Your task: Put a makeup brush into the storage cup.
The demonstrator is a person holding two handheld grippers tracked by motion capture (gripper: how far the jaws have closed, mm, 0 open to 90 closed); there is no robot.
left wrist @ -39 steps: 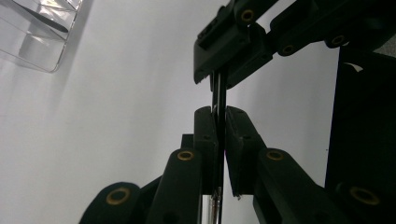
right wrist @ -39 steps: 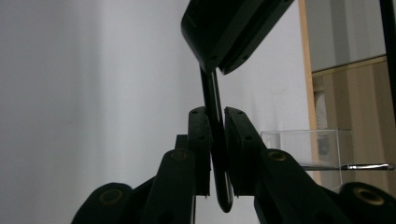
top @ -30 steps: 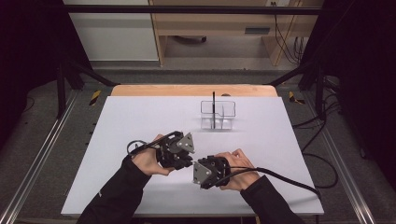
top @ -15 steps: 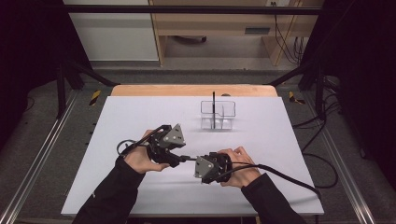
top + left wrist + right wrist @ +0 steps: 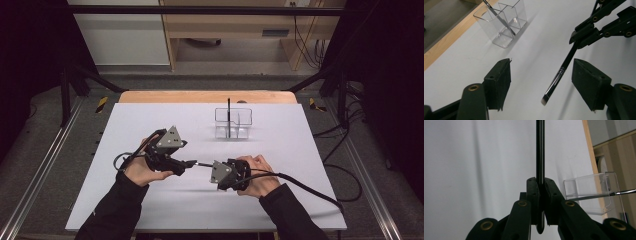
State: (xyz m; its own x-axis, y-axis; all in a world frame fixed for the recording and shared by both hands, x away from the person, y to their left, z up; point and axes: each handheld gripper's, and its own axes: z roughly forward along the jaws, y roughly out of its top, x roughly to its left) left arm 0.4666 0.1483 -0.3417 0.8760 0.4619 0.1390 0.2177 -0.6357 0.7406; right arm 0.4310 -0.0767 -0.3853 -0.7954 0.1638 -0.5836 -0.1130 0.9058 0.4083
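Right tool (image 5: 541, 187) clamped on a black brush (image 5: 560, 71), left tool (image 5: 541, 80) just opened wide around its free tip, organizer (image 5: 233, 123) at 12 o'clock on the surface (image 5: 310, 150), bristles hard to make out, no legible writing.

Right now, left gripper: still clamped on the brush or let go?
Let go. The left gripper has just been opening; the brush hangs between its pads untouched, held by the right gripper.

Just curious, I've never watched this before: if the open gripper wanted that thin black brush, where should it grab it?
Probably on the bare black handle just above the silver band of the thin black brush, pads closing from either side across its width. The right gripper already clamps the far end, and the left gripper straddles the brush without touching it.
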